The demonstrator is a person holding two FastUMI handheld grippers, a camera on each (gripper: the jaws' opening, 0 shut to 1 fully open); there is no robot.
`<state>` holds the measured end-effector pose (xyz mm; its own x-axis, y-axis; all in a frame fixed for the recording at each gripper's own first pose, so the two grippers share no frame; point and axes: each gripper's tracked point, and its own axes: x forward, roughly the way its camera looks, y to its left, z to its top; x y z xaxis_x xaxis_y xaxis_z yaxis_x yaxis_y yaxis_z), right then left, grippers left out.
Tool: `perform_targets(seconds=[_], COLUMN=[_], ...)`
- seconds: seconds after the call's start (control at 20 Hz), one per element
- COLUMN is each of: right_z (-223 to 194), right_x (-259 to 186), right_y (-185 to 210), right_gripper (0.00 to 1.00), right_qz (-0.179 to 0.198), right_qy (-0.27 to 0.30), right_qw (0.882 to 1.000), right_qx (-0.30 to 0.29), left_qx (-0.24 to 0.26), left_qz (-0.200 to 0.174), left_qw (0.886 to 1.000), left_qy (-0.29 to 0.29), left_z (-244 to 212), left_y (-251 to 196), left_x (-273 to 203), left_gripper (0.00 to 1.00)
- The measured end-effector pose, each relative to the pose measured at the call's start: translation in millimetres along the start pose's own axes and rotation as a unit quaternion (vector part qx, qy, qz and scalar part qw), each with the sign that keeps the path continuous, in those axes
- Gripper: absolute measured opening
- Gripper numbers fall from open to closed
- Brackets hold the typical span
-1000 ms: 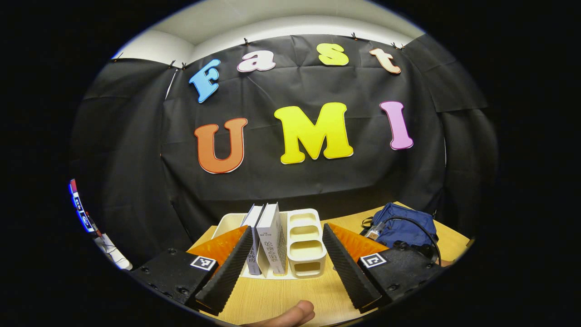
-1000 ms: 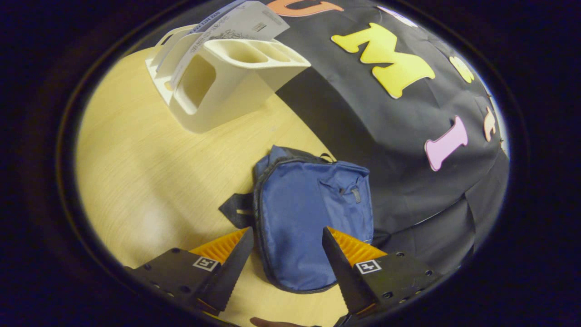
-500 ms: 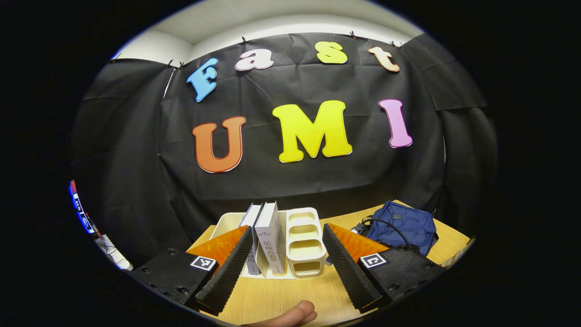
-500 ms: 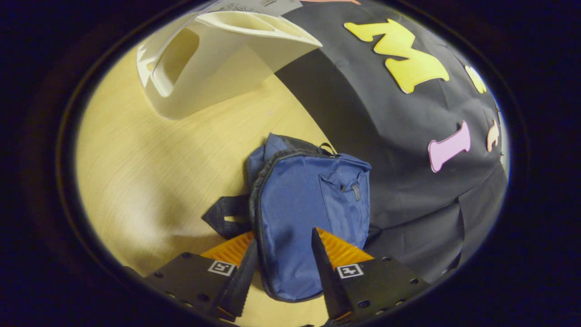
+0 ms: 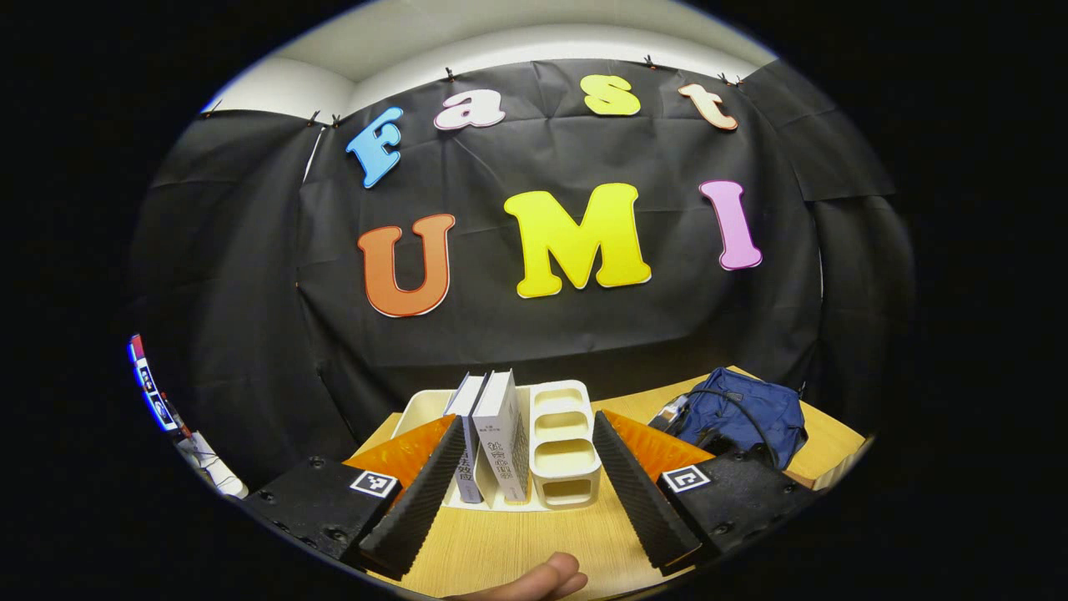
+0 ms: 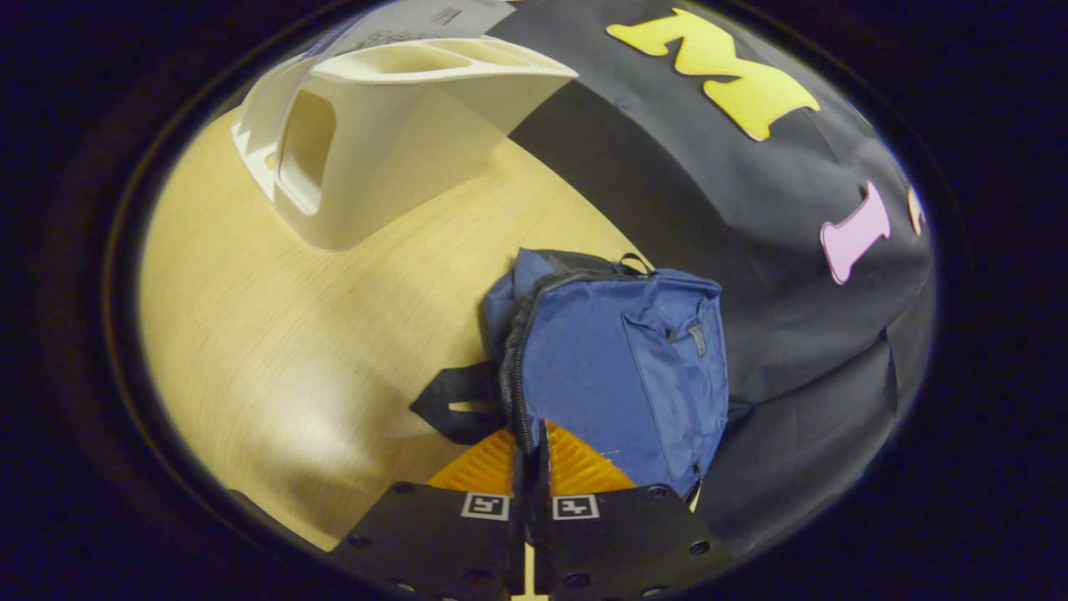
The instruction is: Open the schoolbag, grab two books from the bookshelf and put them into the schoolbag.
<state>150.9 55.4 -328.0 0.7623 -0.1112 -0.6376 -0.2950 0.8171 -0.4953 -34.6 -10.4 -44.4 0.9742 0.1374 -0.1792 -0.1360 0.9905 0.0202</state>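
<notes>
Schoolbag (image 6: 617,367) lies flat, long axis toward wall | right claw (image 6: 531,455) pinches its zipper edge | left claw (image 5: 521,484) wide open

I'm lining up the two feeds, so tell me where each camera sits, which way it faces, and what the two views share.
Left gripper view: rides on the left gripper, held low over the table, facing the booth wall; ahead stand the bookshelf and two books; its jaws are spread wide, a fingertip at the bottom.
Right gripper view: rides on the right gripper, tilted down at the schoolbag; its jaws are closed at the bag's zipper edge.
Shared: schoolbag, bookshelf, table, wall.
</notes>
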Motion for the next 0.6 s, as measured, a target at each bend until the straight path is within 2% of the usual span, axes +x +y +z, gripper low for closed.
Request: perform_targets(seconds=[0.25,0.35,0.4,0.45,0.5,0.6], right_z=[4,9,12,16,21,31], right_x=[-15,-22,-27,-31,-38,-49], right_y=[-17,-25,-30,-37,-45,-61], right_gripper=[0.04,0.05,0.08,0.04,0.04,0.04], right_qz=[0.078,0.114,0.134,0.147,0.162,0.180], right_qy=[0.018,0.027,0.033,0.033,0.034,0.034], right_qw=[0.996,0.991,0.987,0.984,0.981,0.976], right_qx=[0.042,0.068,0.078,0.091,0.101,0.119], left_qx=[-0.014,-0.018,-0.019,-0.021,-0.028,-0.037], left_qz=[0.007,0.010,0.011,0.008,-0.019,-0.040], left_qw=[1.000,1.000,1.000,1.000,0.999,0.998], left_qy=[0.007,0.012,0.015,0.016,0.014,0.019], left_z=[-5,-9,-10,-11,-11,-13], left_y=[5,7,8,7,-1,-12], left_x=[6,9,9,10,11,8], left_gripper=[0.99,0.99,0.99,0.99,0.99,0.99])
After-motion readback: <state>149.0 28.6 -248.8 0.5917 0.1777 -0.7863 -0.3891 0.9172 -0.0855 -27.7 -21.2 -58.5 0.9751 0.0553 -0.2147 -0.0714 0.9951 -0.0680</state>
